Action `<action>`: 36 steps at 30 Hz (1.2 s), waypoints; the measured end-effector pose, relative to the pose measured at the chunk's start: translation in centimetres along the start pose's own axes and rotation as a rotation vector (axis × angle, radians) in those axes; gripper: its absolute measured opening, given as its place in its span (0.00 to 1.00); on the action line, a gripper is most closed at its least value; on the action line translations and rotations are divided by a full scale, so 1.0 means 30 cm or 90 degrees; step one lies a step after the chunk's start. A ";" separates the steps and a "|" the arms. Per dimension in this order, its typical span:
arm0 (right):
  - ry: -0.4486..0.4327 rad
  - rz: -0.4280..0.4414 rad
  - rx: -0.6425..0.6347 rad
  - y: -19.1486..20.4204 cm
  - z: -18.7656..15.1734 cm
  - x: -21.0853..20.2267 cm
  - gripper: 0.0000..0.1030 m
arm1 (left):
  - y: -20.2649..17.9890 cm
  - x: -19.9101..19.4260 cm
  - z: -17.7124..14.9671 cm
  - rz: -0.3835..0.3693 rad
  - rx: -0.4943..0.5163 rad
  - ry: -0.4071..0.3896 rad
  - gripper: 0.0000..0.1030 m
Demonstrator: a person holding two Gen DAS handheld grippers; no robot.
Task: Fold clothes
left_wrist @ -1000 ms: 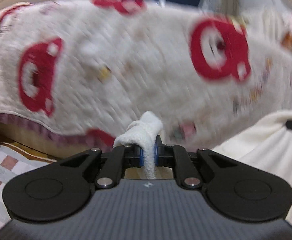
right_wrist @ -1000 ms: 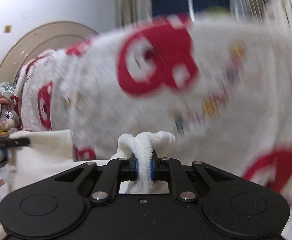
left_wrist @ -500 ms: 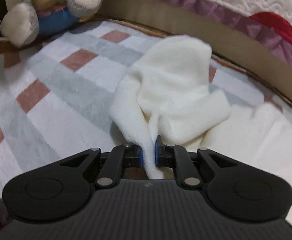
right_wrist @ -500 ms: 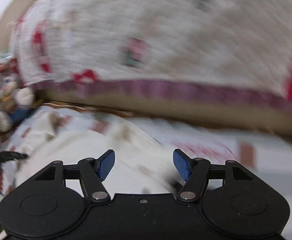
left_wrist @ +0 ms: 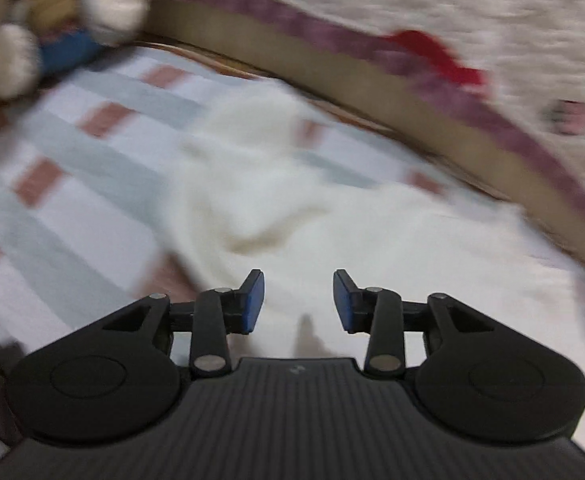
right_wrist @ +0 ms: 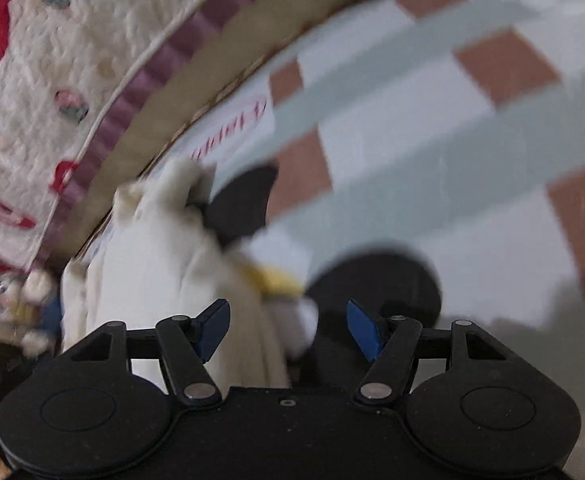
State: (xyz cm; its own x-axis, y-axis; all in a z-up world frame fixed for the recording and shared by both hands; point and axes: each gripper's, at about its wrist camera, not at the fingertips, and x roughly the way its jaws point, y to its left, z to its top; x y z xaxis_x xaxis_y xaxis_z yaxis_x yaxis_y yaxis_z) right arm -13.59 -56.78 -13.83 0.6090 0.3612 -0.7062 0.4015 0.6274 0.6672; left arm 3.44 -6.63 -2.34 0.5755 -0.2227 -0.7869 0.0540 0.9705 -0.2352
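Left wrist: left hand-held gripper [left_wrist: 298, 302] spread (empty) | cream garment [left_wrist: 292, 208] ahead | right hand-held gripper [right_wrist: 288, 330] spread

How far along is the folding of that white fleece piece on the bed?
Done: the white fleece garment lies on the checked bedspread, apparently doubled over at its far end, though blur hides the edges. In hand: nothing; the left claw and right claw are both open and empty. Left: probably more folds and smoothing, since the fabric looks bunched in the right wrist view.
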 end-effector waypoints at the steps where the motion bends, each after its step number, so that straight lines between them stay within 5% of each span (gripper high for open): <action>1: 0.004 0.012 0.013 -0.008 -0.026 -0.005 0.68 | -0.076 0.000 -0.006 -0.019 0.035 0.005 0.44; 7: 0.022 0.189 0.248 -0.094 -0.091 0.068 0.71 | -0.360 0.044 -0.094 -0.139 0.132 0.055 0.46; 11: 0.057 0.274 0.268 -0.008 -0.121 0.148 0.68 | -0.523 0.081 -0.160 -0.221 0.180 0.090 0.46; 13: 0.032 0.256 0.180 0.084 -0.140 0.154 0.32 | -0.605 0.099 -0.193 -0.261 0.203 0.108 0.46; 18: -0.106 0.178 -0.162 0.403 -0.239 0.103 0.27 | -0.667 0.098 -0.224 -0.315 0.232 0.111 0.46; 22: -0.108 0.169 -0.433 0.655 -0.358 0.108 0.27 | -0.631 0.068 -0.218 -0.329 0.236 0.090 0.49; 28: 0.000 0.164 -0.497 0.744 -0.470 0.224 0.29 | -0.529 0.079 -0.254 -0.399 0.172 0.121 0.60; 34: 0.036 0.171 -0.486 0.741 -0.447 0.205 0.44 | -0.578 0.142 -0.375 -0.269 0.310 0.181 0.62; 36: 0.051 0.181 -0.464 0.709 -0.407 0.162 0.46 | -0.566 0.149 -0.386 -0.267 0.300 0.178 0.56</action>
State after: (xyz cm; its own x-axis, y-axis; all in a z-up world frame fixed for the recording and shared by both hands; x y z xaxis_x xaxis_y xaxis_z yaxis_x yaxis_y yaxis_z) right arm -10.44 -33.26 -5.95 0.5594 0.6068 -0.5646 -0.3288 0.7878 0.5209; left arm -4.34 -25.18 -8.48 0.1998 -0.5419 -0.8164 0.6112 0.7201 -0.3284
